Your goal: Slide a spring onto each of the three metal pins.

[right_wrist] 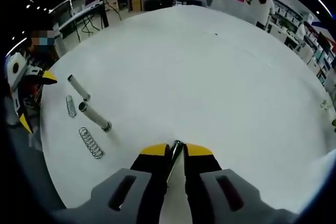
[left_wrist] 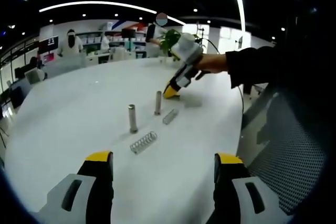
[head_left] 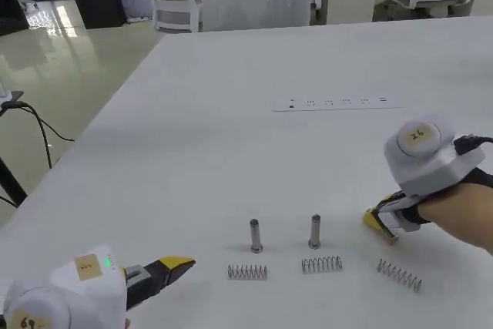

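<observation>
Third pin (right_wrist: 176, 148) mostly hidden between jaws

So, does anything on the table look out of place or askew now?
Only the left pin and middle pin stand upright; what looks like the third pin is clamped in the right tool. The right-hand spring lies tilted, while the left spring and middle spring lie straight.

Table (head_left: 231, 136): white, matt, smooth. Left pin (head_left: 255, 235) and the second pin (head_left: 315, 231) to its right: grey metal, satin sheen. First spring (head_left: 247, 271) just in front of the left pin, second spring (head_left: 322, 265) and third spring (head_left: 399, 275) further right: bare bright wire. Third pin (right_wrist: 176, 149), pinched in the right gripper (right_wrist: 176, 153): same metal. Left gripper (left_wrist: 163, 158): matt white plastic shell, black jaws, yellow tips. Floor (head_left: 62, 59), far left of the left pin: glossy, reflective.
</observation>
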`<state>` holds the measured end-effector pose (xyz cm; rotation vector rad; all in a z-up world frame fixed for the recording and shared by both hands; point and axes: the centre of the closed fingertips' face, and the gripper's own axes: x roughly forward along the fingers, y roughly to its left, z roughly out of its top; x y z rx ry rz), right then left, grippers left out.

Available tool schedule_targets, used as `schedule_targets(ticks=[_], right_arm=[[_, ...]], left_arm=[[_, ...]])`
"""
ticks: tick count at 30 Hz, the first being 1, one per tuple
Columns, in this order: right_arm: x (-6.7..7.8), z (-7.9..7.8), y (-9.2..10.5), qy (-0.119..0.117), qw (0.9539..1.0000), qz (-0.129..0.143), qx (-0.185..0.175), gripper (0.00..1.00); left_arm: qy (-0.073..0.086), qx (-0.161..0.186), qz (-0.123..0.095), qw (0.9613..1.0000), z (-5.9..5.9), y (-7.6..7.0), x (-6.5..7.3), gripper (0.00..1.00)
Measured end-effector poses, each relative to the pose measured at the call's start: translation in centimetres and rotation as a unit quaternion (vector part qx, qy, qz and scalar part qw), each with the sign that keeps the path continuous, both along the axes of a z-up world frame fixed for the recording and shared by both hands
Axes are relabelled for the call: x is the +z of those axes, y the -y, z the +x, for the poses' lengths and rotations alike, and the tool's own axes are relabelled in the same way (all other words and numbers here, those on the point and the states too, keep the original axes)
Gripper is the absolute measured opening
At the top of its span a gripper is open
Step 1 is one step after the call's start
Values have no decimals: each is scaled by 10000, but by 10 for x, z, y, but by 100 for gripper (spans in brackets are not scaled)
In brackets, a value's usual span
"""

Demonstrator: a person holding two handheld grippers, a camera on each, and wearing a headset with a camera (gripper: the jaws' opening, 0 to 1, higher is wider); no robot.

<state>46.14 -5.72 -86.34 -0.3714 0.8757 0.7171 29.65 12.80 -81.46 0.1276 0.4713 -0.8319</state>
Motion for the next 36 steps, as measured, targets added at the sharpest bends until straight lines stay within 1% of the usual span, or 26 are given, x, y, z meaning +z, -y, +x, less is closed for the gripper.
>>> schedule_targets(ticks=[5,8,12,15,23,30,36], right_arm=[[0,-2,1,-43,10000,-33,-60,5],[1,-3,1,-5,10000,-8,-56,5],[4,-6,1,-25,9997,163,-167,5],[5,-8,2,-108,9993,247,-245,5],[17,-11,4,-77,9992,308,-246,5],[31,-17,8,-58,9988,369,-301,5],[36,-25,11,-26,9989,366,-284,5]], left_arm=[[5,6,4,10000,0,-1,0,75],[8,4,6,10000,0,-1,0,75],[10,-1,14,10000,0,-1,-1,75],[10,10,-2,10000,1,-1,0,75],[19,10,-6,10000,1,-1,0,75],[42,33,-3,10000,1,-2,1,75],[60,36,5,10000,2,-2,1,74]])
